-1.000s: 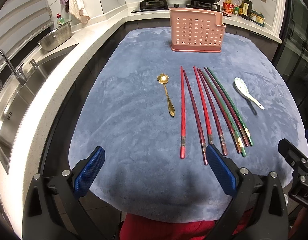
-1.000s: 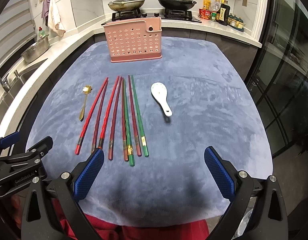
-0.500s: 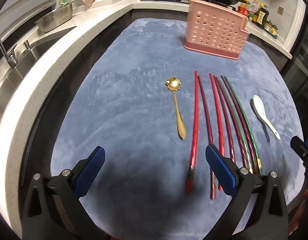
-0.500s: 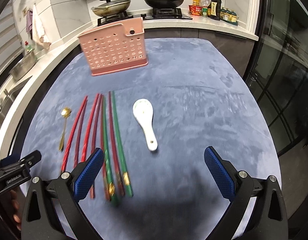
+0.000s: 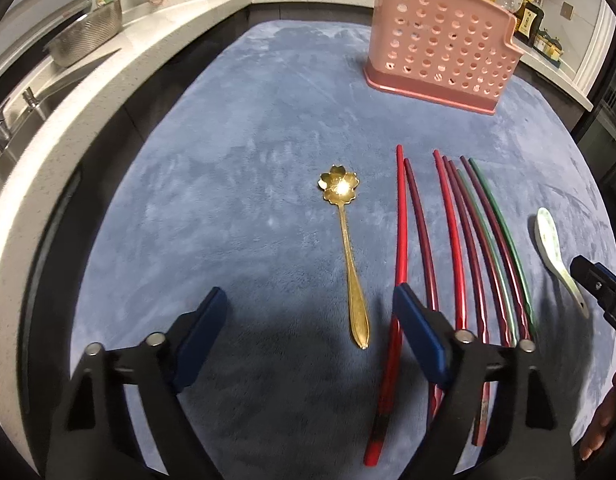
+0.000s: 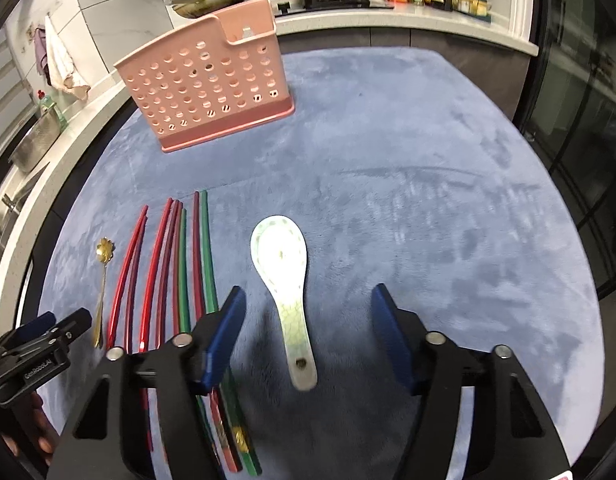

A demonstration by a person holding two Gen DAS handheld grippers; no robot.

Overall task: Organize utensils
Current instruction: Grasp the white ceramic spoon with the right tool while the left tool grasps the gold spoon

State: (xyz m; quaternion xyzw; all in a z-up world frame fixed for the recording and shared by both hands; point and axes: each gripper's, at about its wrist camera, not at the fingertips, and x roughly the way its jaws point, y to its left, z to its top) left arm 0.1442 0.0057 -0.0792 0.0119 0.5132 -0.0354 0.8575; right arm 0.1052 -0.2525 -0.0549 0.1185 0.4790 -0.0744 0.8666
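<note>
**Both claws spread over spoons on blue mat**

Left claw (image 5: pixel 308 320) wide apart, low over the blue mat (image 5: pixel 227 200) on the counter, gripping nothing. Between its fingers, nearer the right one: handle end of the gold flower spoon (image 5: pixel 350 264), bowl pointing ahead. Just right of that spoon, partly under the right finger (image 5: pixel 418 332): row of red, maroon and green chopsticks (image 5: pixel 452 240), lying lengthwise, tips ahead. Far ahead and to the right, upright on the mat: pink perforated utensil holder (image 5: pixel 440 44).

Right claw (image 6: pixel 308 320) also wide apart, clamped on nothing. Centred between its fingers: white ceramic spoon (image 6: pixel 285 272), flat on the mat, bowl ahead, handle end toward the camera. Touching of fingers and spoon not discernible. Left of the left finger (image 6: pixel 223 332) and running beneath it: the chopsticks. Ahead and to the left: the holder. At far left edge: the other claw.
</note>
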